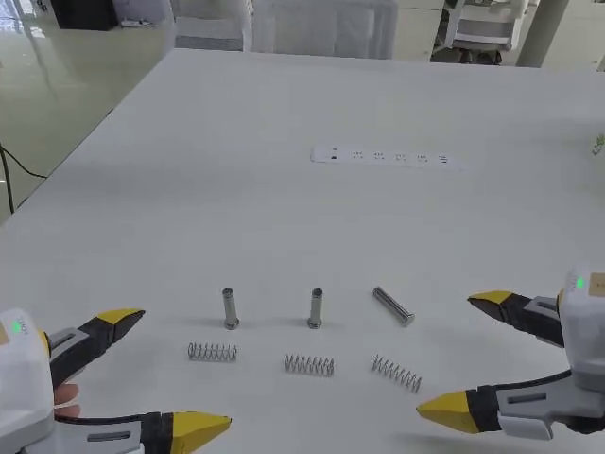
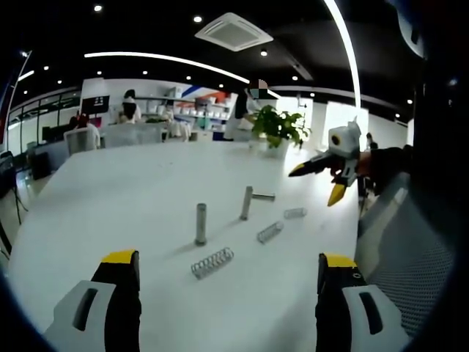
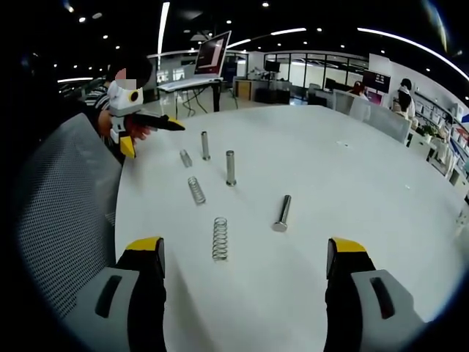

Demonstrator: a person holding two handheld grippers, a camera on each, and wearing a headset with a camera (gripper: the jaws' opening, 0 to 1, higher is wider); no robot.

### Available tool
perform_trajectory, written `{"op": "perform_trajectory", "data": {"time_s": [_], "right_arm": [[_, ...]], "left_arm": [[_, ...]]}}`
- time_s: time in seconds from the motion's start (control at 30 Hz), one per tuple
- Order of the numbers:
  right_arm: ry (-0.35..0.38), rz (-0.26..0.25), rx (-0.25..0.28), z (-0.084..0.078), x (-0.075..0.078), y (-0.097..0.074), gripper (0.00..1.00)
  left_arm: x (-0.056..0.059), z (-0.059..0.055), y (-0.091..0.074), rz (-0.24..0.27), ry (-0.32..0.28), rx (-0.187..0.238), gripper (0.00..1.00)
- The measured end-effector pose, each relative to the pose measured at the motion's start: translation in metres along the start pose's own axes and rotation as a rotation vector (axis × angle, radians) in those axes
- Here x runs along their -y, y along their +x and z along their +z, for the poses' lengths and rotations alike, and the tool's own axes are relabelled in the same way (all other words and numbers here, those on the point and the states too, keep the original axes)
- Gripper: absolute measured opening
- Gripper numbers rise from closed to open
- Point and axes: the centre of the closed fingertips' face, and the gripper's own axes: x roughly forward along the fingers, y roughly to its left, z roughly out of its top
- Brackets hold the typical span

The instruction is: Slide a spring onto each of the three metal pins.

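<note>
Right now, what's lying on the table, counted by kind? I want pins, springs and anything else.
Metal pins: 3, two upright, one lying on its side
Springs: 3, all lying loose, none on a pin
Power strip: 1
Total: 7

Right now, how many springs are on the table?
3. The left spring lies in front of the left upright pin, the middle spring in front of the middle upright pin, and the right spring near the pin lying flat. None looks hidden.
</note>
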Motion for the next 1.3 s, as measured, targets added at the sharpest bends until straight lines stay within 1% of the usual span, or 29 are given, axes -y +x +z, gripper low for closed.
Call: {"op": "perform_trajectory", "data": {"time_s": [0.43, 0.67, 0.77, 0.93, 1.1, 1.2, 1.3], "right_arm": [[0.0, -0.001, 0.006, 0.004, 0.002, -0.001, 0.91], [-0.019, -0.004, 0.008, 0.014, 0.009, -0.002, 0.91], [-0.031, -0.006, 0.009, 0.021, 0.014, 0.0, 0.91], [-0.05, 0.001, 0.01, 0.033, 0.018, 0.007, 0.92], [-0.068, 0.008, 0.004, 0.044, 0.025, 0.016, 0.91], [-0.061, 0.003, -0.003, 0.049, 0.031, 0.022, 0.89], [-0.064, 0.0, -0.014, 0.05, 0.036, 0.027, 0.86]], "left_arm": [[-0.001, 0.001, 0.0, -0.001, 0.0, 0.003, 0.98], [-0.001, 0.001, 0.0, -0.002, 0.0, 0.003, 0.98], [-0.001, 0.001, 0.0, -0.002, 0.0, 0.003, 0.98], [-0.001, 0.001, -0.001, -0.001, 0.001, 0.003, 0.98], [-0.002, 0.001, -0.001, 0.0, 0.0, 0.004, 0.98], [-0.002, 0.001, -0.002, 0.002, -0.001, 0.003, 0.98], [-0.003, 0.001, -0.003, 0.004, 0.0, 0.004, 0.98]]}}
